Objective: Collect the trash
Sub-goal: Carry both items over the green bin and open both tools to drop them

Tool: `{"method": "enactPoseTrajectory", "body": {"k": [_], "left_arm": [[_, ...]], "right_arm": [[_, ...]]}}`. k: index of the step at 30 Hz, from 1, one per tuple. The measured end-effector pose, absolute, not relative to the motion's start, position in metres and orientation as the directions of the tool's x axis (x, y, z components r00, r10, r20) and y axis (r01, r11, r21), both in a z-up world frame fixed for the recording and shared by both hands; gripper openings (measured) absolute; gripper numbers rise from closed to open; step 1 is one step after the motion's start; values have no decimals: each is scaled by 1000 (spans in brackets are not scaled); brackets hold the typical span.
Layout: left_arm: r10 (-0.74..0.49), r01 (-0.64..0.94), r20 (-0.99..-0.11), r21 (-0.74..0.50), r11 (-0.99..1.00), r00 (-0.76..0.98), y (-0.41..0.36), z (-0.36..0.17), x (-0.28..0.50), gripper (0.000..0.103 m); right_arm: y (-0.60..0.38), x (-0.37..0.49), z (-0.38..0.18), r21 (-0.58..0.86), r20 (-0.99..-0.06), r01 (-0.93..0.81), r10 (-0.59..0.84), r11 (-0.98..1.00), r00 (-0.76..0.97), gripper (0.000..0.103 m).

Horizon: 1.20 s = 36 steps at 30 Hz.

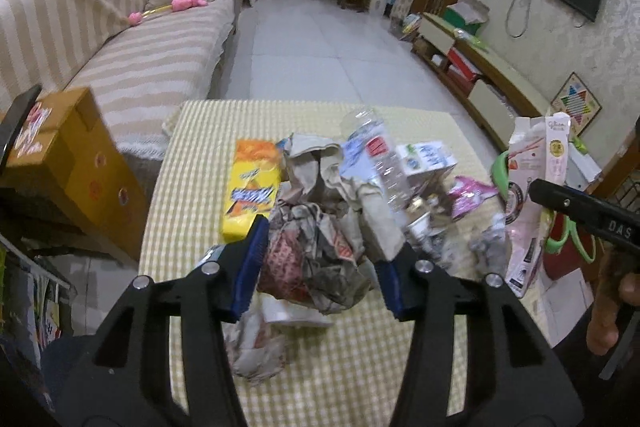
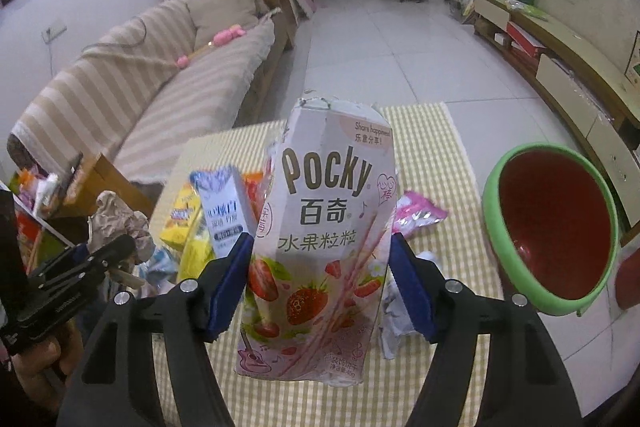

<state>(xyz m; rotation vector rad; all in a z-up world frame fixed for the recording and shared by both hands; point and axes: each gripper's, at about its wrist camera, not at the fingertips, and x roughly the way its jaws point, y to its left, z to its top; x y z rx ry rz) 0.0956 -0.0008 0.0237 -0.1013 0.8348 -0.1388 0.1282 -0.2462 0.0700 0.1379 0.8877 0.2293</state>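
Note:
A heap of trash lies on the yellow checked table point(image 1: 360, 359): a crumpled printed paper wad point(image 1: 316, 263), a yellow snack bag point(image 1: 250, 195), a clear plastic bottle point(image 1: 380, 155), a milk carton point(image 1: 428, 157) and a pink wrapper point(image 1: 470, 197). My left gripper point(image 1: 324, 267) is shut on the crumpled paper wad, its blue pads pressing both sides. My right gripper point(image 2: 320, 279) is shut on a pink Pocky box point(image 2: 324, 247), held upright above the table; the box also shows in the left wrist view point(image 1: 534, 195). A green-rimmed red bin point(image 2: 556, 231) stands right of the table.
A striped sofa point(image 1: 120, 39) runs along the left, with a cardboard box point(image 1: 80, 163) beside the table. A low TV cabinet point(image 1: 480, 67) lines the right wall. More crumpled paper point(image 1: 256, 347) lies near the table's front edge. Tiled floor point(image 1: 312, 39) stretches beyond the table.

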Motion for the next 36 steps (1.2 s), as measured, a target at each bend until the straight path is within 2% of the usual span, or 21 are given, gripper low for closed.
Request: {"method": "enactPoseTrajectory", "body": {"k": [6,14,22,29,36], "left_arm": [[-254,191,-704,-168,967,663,-46,46,113,49],[-375,375,-675,-155,914,635,-142,68,145,49],[-526,522,-673,-238,819,519,-236,63,180,49],[-603,585,-673,-302,753,428,-295,53,198,49],[-629,547,-688,-390,741,361,-322,34,218,49]], "right_arm": [[-297,129,90,207,-723,-78,206,975,660,66],[-394,138,102,169,-703,84,60,982,709,67],[-477,144,95,145,-704,239,-70,960,707,67],[-512,146,76,162,-724,312,-102,936,682,67],[-518,162,62,147,-748,318,-105,937,655,67]]}}
